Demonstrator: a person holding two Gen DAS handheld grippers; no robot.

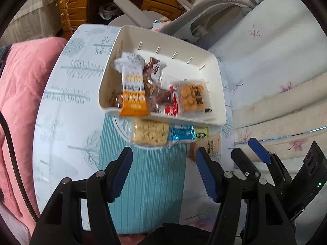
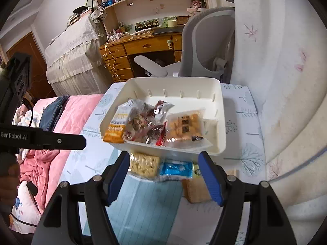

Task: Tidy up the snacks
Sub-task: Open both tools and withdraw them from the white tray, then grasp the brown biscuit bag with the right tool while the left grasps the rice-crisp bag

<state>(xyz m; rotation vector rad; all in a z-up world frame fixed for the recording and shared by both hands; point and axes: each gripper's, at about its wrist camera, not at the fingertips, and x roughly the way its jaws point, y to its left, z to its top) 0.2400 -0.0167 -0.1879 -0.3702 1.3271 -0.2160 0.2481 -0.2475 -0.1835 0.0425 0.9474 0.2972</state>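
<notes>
Right wrist view shows my white bin (image 2: 221, 122) already holding several snacks, including an orange bar (image 2: 114, 132). Outside it I judge a rice crisp bar (image 2: 144, 163), blue packet (image 2: 176, 168) and brown sachet (image 2: 194, 189) remain. My left gripper (image 1: 163, 169) and right gripper (image 2: 164, 173) both stand wide open, empty.

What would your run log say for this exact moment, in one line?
left claw open, empty | right claw open, empty | white bin partly filled | rice puff bar, blue packet still outside

Left wrist view: looks forward and down along its blue-padded fingers (image 1: 122, 175), close over the tree-printed white table (image 1: 67, 94), facing the white plastic snack bin (image 1: 212, 94) and the wooden desk beyond. Right wrist view: same heading, slightly higher, bin (image 2: 220, 122) nearer the table's far edge. Shared: bin, puffed-rice bar (image 1: 149, 135) (image 2: 145, 163), blue wrapper, grey chair.
</notes>
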